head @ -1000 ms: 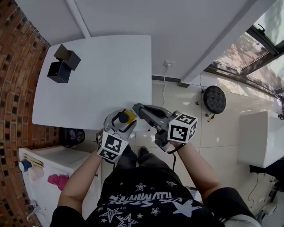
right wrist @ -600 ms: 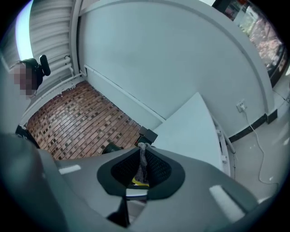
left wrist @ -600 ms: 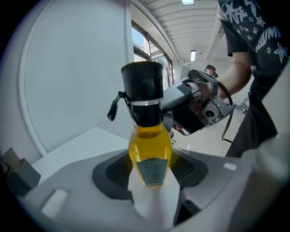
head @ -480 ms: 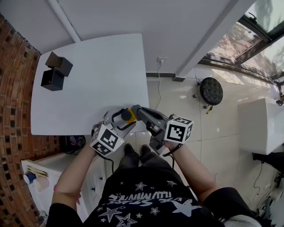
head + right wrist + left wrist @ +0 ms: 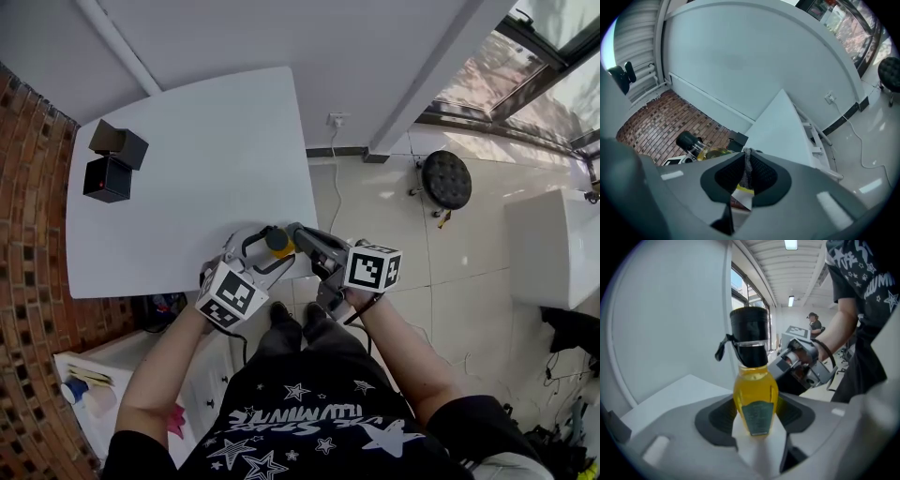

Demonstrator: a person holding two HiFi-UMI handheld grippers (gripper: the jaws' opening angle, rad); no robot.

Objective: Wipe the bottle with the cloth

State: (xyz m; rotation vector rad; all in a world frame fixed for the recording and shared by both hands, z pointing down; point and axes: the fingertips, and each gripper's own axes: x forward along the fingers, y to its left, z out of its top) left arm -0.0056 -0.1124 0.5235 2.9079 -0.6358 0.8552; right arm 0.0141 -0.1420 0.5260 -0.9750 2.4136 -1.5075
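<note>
bench [image 5: 187, 187]: white, with 2 black boxes [image 5: 112, 161] parked at its far left corner
left tongs [image 5: 757, 419]: clamped on the bottle's belly
right tongs [image 5: 746, 178]: squeezed onto the cloth, tip right by the bottle
bottle [image 5: 755, 394]: yellow stuff inside, black cap, held over the bench's near edge
cloth [image 5: 747, 165]: grey, just a thin strip between the pads
</note>
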